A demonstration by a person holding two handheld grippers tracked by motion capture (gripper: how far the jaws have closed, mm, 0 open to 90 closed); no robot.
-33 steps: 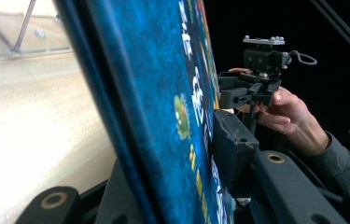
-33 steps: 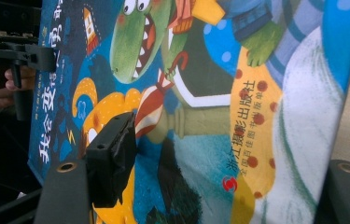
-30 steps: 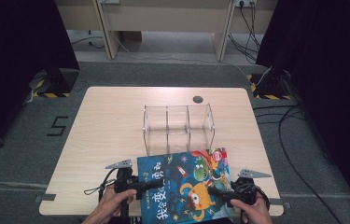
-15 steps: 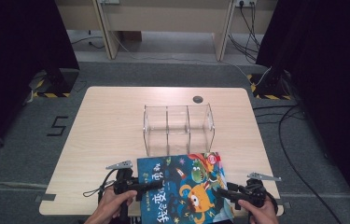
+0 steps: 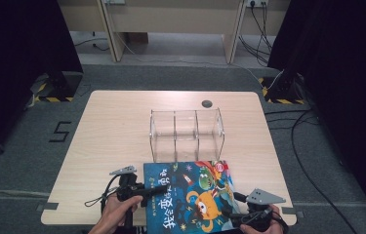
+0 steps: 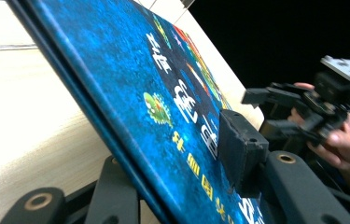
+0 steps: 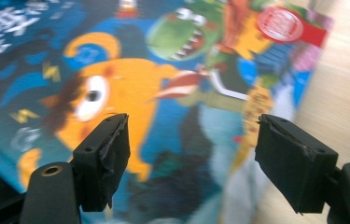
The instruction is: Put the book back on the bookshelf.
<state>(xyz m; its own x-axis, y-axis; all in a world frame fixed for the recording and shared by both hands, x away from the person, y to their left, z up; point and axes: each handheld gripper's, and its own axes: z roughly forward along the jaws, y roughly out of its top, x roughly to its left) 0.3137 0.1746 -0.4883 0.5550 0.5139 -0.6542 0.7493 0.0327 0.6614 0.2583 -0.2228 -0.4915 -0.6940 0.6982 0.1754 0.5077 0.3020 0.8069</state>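
Observation:
A blue picture book with an orange monster on its cover lies at the table's front edge, just before a clear three-bay organizer. My left gripper is shut on the book's left edge. One pad lies on the cover and the other jaw is under the book, which tilts up off the wood; these jaws have just been opening slightly. My right gripper stands open at the book's front right corner. Its pads hover wide apart above the cover and hold nothing.
The light wooden table has a dark round grommet near its far edge. Cables trail on the grey floor at the right. In the left gripper view the right gripper hangs in a hand beyond the book.
The right gripper has drawn back from the book's right edge toward the table's front right corner. The left gripper has kept its place on the left edge.

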